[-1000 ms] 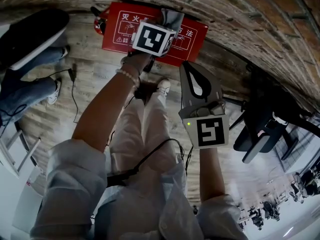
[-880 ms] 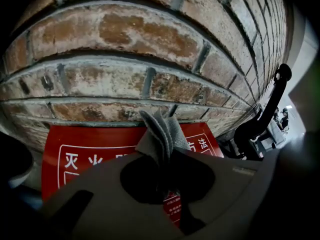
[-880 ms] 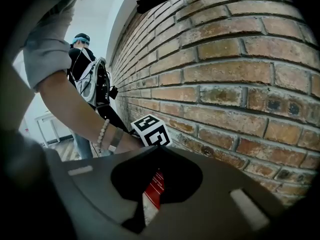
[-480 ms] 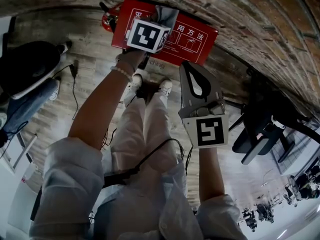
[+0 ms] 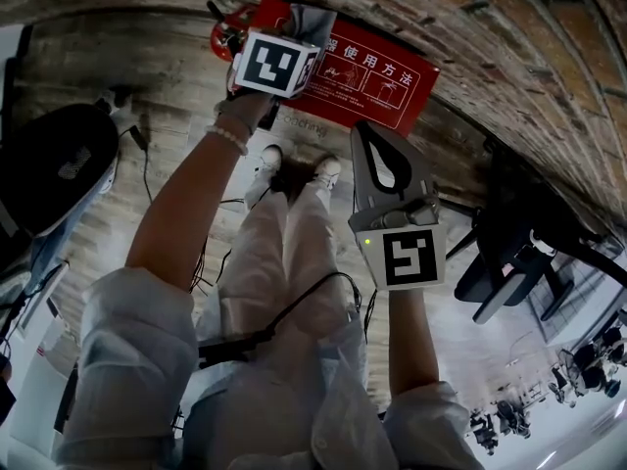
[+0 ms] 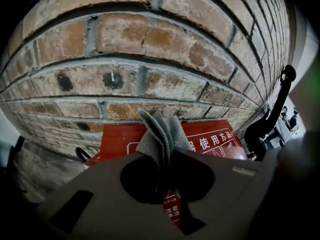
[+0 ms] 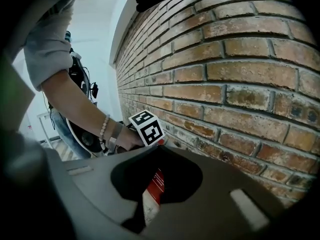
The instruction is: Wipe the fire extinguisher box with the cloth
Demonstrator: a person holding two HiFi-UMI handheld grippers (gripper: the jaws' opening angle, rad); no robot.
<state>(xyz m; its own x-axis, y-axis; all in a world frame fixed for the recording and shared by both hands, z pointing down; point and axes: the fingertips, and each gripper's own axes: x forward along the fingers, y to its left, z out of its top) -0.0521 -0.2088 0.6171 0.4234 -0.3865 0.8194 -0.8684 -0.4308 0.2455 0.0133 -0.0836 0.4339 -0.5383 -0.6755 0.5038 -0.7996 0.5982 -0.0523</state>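
The red fire extinguisher box (image 5: 377, 71) with white print stands on the floor against the brick wall. My left gripper (image 5: 302, 35) is shut on a folded grey cloth (image 5: 313, 20) and holds it over the box's left end. In the left gripper view the cloth (image 6: 162, 131) sticks up between the jaws, with the box (image 6: 212, 140) just beyond. My right gripper (image 5: 366, 131) hangs shut and empty to the right, nearer to me, clear of the box. Through its jaws I see a strip of the box (image 7: 156, 181) and the left gripper's marker cube (image 7: 147, 127).
A red extinguisher (image 5: 225, 29) stands at the box's left end. The brick wall (image 5: 480, 27) runs behind. A black chair (image 5: 514, 253) is at the right, a dark bulky object (image 5: 59, 169) at the left, and cables (image 5: 145, 169) lie on the wooden floor.
My left gripper has slid the cloth leftward along the box to its left end. The right gripper has stayed where it was. The dark object at the left has shifted.
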